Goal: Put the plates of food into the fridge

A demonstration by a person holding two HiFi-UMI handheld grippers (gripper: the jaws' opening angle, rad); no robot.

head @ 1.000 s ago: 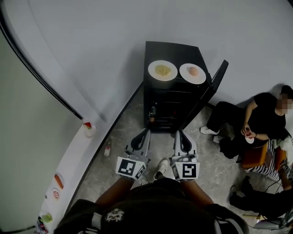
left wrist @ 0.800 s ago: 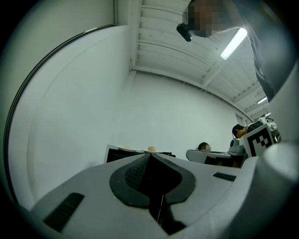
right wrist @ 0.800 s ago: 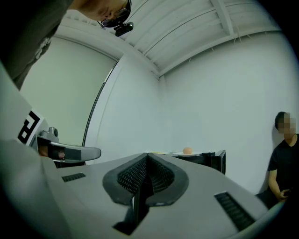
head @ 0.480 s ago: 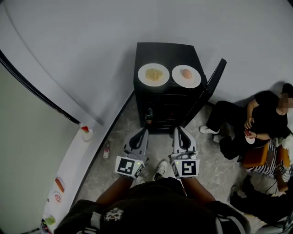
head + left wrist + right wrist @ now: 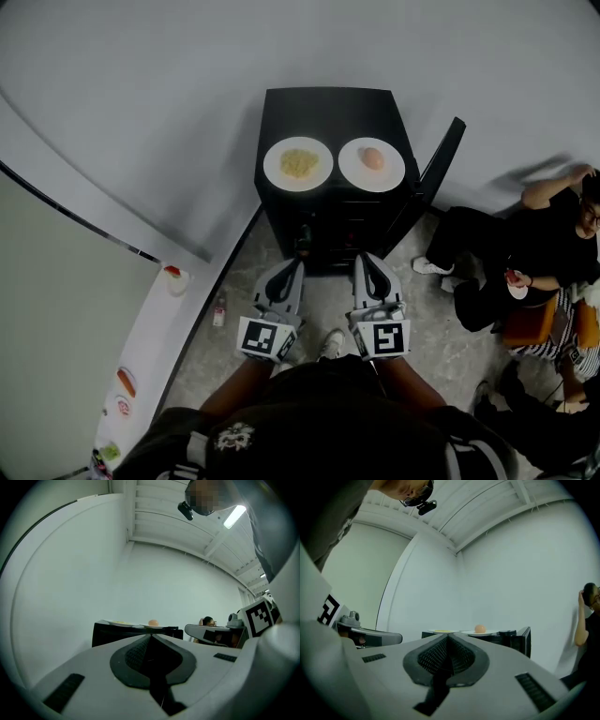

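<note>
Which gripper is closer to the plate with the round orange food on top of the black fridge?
Right. In the head view the right gripper is almost straight below that plate, not touching it. The left gripper lines up with the other plate, further aside.

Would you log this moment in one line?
left gripper shut, empty; right gripper shut, empty; yellow-food plate, orange-food plate on fridge; door open

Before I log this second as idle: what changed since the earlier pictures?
The seated person at right has raised an arm to the head. The fridge has shifted left in the head view. Unchanged: left gripper and right gripper shut and empty, left plate and right plate on the fridge, its door open.
</note>
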